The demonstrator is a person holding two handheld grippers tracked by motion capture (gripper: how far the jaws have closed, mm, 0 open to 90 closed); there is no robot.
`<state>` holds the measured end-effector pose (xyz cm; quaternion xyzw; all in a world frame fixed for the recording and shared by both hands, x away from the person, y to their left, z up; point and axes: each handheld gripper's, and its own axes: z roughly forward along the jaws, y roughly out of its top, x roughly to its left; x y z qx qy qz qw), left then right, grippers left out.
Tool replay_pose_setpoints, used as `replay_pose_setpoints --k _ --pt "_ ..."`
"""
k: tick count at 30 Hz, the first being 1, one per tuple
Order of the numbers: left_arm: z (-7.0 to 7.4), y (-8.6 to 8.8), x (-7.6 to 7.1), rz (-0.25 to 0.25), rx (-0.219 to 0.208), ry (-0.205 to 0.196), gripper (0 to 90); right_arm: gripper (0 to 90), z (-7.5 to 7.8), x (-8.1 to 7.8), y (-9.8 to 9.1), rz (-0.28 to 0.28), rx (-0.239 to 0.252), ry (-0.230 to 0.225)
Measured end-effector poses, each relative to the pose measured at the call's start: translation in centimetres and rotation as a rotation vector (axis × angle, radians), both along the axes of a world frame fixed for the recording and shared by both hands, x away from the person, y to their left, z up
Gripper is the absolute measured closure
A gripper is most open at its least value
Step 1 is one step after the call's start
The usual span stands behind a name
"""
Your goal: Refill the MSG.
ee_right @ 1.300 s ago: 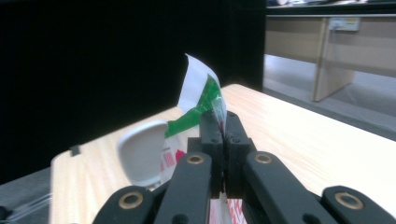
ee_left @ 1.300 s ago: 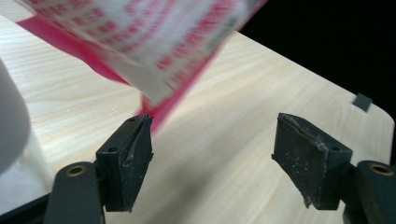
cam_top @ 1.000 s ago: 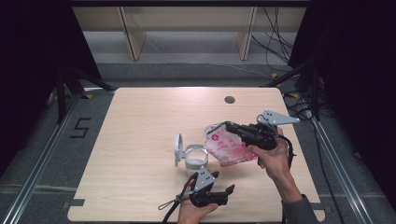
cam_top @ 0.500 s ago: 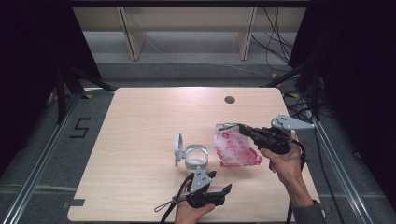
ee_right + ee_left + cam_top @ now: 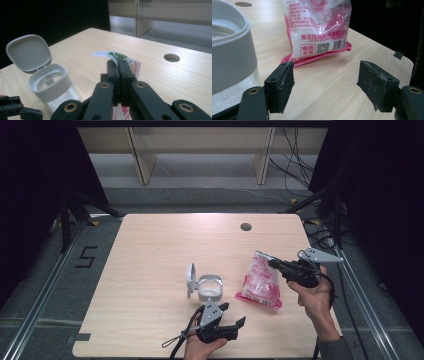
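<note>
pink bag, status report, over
Right tool shut on pink bag top edge. Left tool open, idle. Open-lidded jar beside bag, apart.

Bag dragged toward the desk's right edge

The right gripper (image 5: 274, 263), clamped on the pink bag (image 5: 260, 285), has pulled it farther from the open jar (image 5: 209, 287).

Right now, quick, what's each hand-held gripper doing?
Left hand-held gripper: open, holding nothing.
Right hand-held gripper: closed on the top edge of the pink-and-white plastic bag.
</note>
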<state>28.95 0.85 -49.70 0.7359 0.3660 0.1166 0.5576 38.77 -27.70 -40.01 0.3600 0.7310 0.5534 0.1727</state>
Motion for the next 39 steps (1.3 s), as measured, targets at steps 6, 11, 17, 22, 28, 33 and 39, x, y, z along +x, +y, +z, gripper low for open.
replay_pose_setpoints --k 6,11,17,22,28,33,39 --pt "0.3 0.3 -0.1 0.008 0.007 -0.010 28.1 90.0 -0.6 0.0 -1.0 -0.026 -0.001 0.021" --pt "0.5 0.5 -0.2 0.008 0.005 -0.007 28.1 90.0 -0.9 -0.2 -1.3 -0.031 -0.001 0.031" --pt "0.6 0.8 -0.2 0.011 -0.007 -0.008 27.4 90.0 -1.2 -0.3 -1.3 -0.052 -0.032 0.045" --pt "0.8 1.0 -0.2 0.024 -0.012 -0.001 27.5 90.0 -1.5 -0.1 -1.5 -0.058 -0.045 0.033" --pt "0.7 1.0 -0.1 0.019 0.010 0.007 27.1 90.0 -1.7 -0.1 -1.6 -0.073 -0.037 0.047" --pt "0.7 1.2 -0.1 0.016 0.004 0.008 27.0 90.0 -1.9 0.1 -1.9 -0.097 -0.055 0.023" --pt "0.8 1.7 -0.1 0.017 -0.003 0.002 26.7 90.0 -2.1 0.2 -2.2 -0.128 -0.056 0.042"
